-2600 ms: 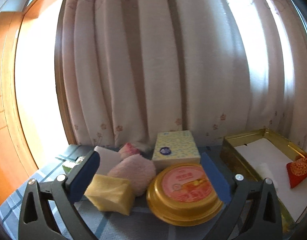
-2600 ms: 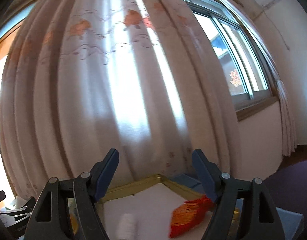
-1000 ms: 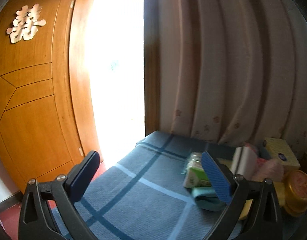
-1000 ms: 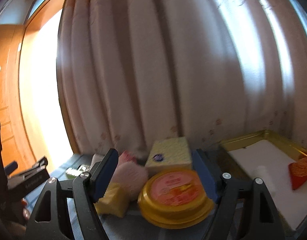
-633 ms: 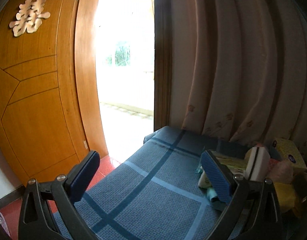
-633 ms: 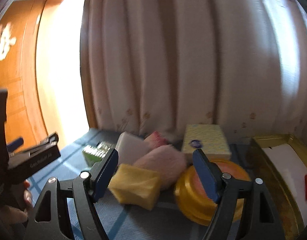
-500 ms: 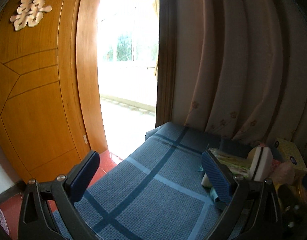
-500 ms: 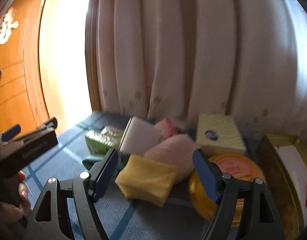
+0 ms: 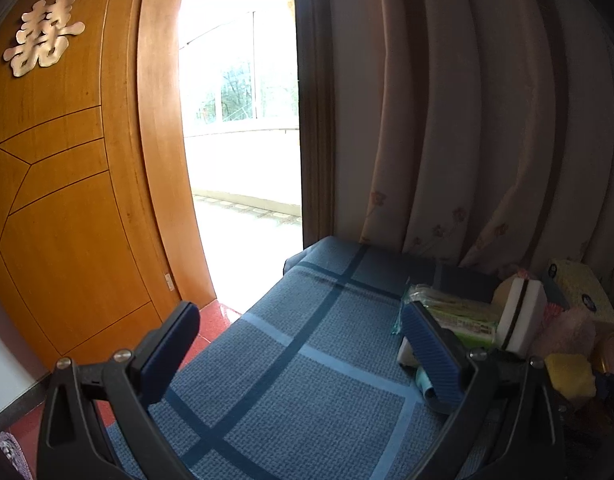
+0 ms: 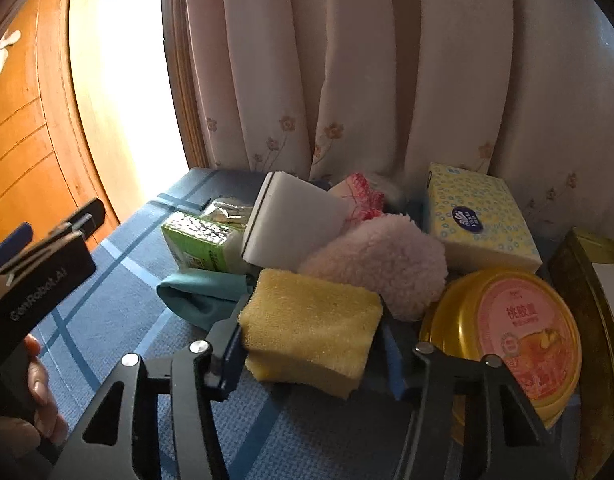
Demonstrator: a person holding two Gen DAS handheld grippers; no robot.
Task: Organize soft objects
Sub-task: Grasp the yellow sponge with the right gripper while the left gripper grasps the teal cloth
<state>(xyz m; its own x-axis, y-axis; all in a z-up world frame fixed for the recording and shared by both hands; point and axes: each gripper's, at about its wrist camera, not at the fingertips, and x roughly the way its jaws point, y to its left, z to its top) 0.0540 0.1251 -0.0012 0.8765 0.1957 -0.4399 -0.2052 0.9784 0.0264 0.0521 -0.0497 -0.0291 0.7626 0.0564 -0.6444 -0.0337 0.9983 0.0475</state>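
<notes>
"GenRobot.AI" runs along the black body of the left gripper [image 10: 11, 252]. A pale double-happiness character "囍" [image 9: 43, 34] hangs on the wooden door [image 9: 67, 200]. The gold tin's [image 10: 503, 340] pink lid carries Chinese characters too blurred to read.

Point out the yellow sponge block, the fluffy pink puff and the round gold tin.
yellow sponge block [image 10: 313, 312], right wrist view, top face.
fluffy pink puff [image 10: 381, 262], right wrist view, middle.
round gold tin [image 10: 525, 330], right wrist view, pink lid.

bare blue cloth [image 9: 307, 392] left, clutter crowding yellow sponge [image 10: 311, 320]
</notes>
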